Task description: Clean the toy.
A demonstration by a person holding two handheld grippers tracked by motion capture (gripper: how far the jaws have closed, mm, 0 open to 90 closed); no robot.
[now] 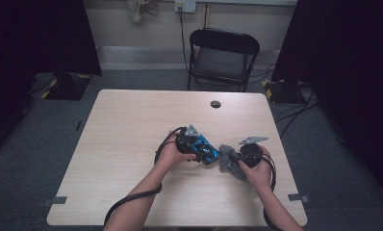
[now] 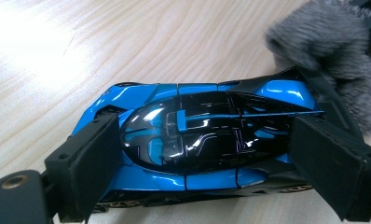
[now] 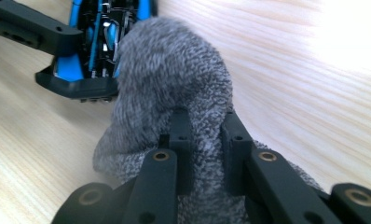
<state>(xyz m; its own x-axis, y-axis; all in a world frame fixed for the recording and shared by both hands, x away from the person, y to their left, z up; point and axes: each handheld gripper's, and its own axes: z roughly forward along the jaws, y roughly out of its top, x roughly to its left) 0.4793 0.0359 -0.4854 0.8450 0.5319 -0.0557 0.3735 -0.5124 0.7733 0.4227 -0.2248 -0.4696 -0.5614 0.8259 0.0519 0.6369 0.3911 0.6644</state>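
Light wooden table [image 1: 127,144], person's forearms entering from the near edge. Left gripper [image 2: 202,154] is clamped wide across a blue and black toy sports car [image 2: 202,135]: one black pad presses the car's nose end, the other its tail end, so the car sits lengthwise between the jaws, roof up toward the camera, wheels on or just above the tabletop (cannot tell which). In the high view the car [image 1: 205,148] lies right of table centre, just ahead of the left hand [image 1: 172,155]. Right gripper [image 3: 207,135] is pinched narrow on a fold of grey fuzzy cloth [image 3: 174,88]; the cloth bulges up and forward past the jaw tips and drapes down to the table around them. The bunched front of the cloth meets the car's tail end [image 3: 88,70]: in the left gripper view the grey pile [image 2: 328,51] sits against the rear corner of the car, right beside the jaw at that end. In the high view the cloth [image 1: 229,156] lies between the two grippers, the right hand [image 1: 257,171] just behind it.
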